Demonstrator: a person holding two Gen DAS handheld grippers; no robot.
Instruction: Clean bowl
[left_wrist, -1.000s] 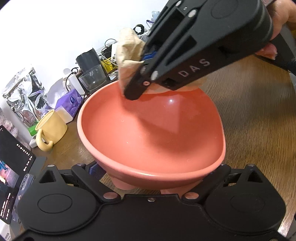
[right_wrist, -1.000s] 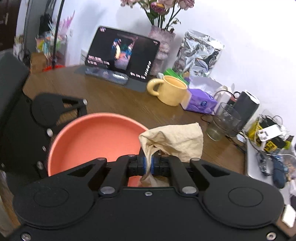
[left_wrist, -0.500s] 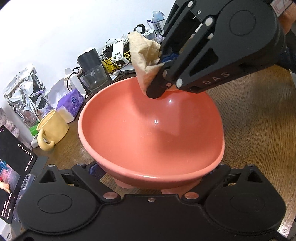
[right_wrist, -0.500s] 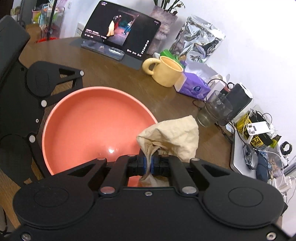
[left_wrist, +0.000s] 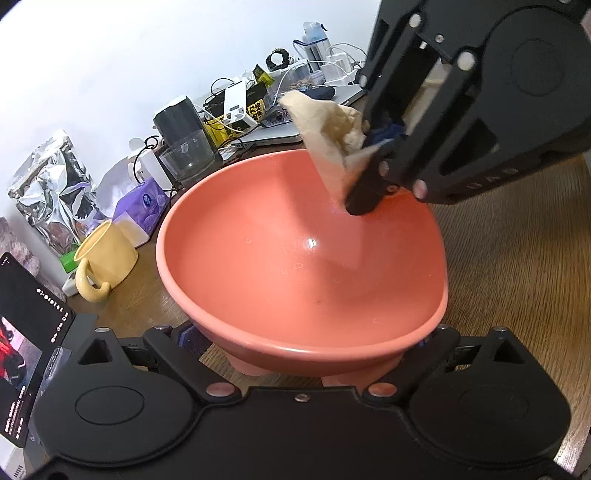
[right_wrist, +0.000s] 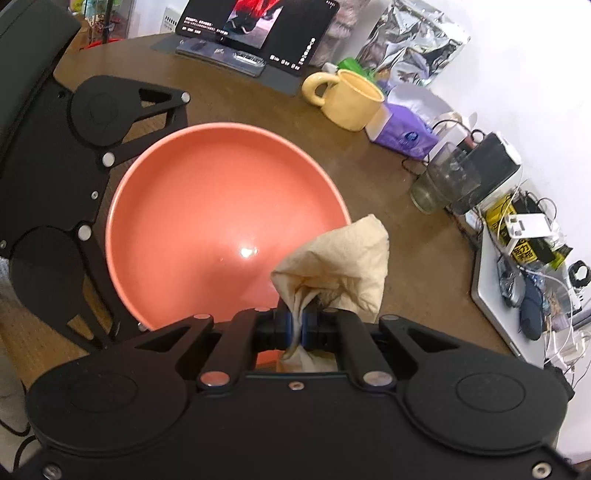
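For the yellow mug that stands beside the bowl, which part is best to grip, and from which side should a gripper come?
Probably the loop handle of the yellow mug. The mug stands upright, and the handle points away from the purple tissue pack that crowds its other side, toward open table. A gripper coming from that open side could close across the loop; the body looks wide for the jaws.

- Your left gripper's (left_wrist: 301, 347) fingertips sit under the salmon bowl (left_wrist: 295, 266), so its grip can't be seen.
- At nine o'clock, the tablet (left_wrist: 26, 369) is cut off by the edge.
- At twelve o'clock, the tangled cables (left_wrist: 317, 70) are too small for you to sort out.
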